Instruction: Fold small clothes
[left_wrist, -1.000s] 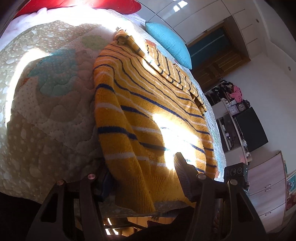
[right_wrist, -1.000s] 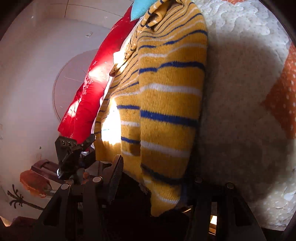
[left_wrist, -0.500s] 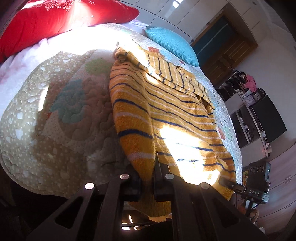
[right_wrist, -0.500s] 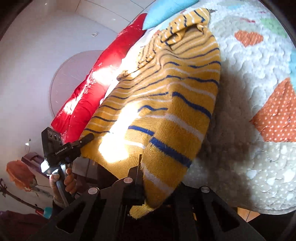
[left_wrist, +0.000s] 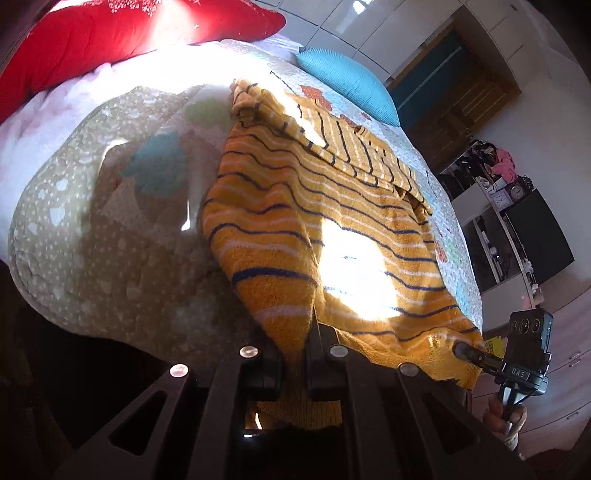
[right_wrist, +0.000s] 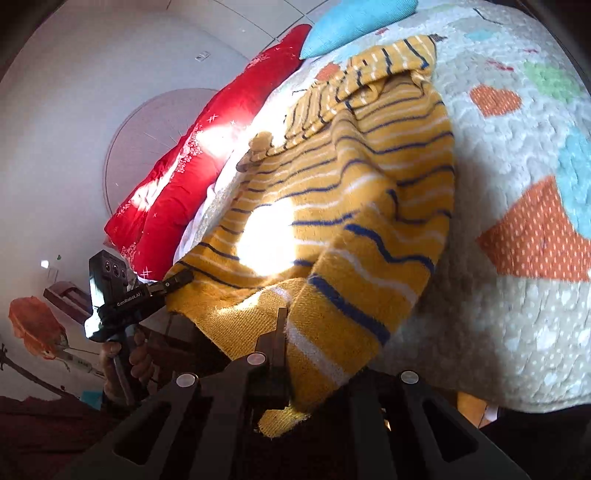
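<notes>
A yellow knit sweater (left_wrist: 314, 206) with blue and white stripes lies on a quilted bedspread (left_wrist: 92, 221), its sleeves folded across the far end. My left gripper (left_wrist: 295, 365) is shut on one corner of its near hem, lifted off the bed edge. My right gripper (right_wrist: 291, 354) is shut on the other hem corner; the sweater (right_wrist: 351, 206) sags between them. The right gripper also shows at the lower right of the left wrist view (left_wrist: 469, 354), and the left gripper at the left of the right wrist view (right_wrist: 177, 278).
A red pillow (left_wrist: 122, 33) and a turquoise cushion (left_wrist: 347, 81) lie at the head of the bed. Shelves, a black screen (left_wrist: 535, 236) and drawers stand along the wall beyond the bed. The bed's near edge is just below the grippers.
Both grippers closed on the sweater's hem corners and raised them; the hem now hangs lifted off the bed edge and the cloth is rumpled.
</notes>
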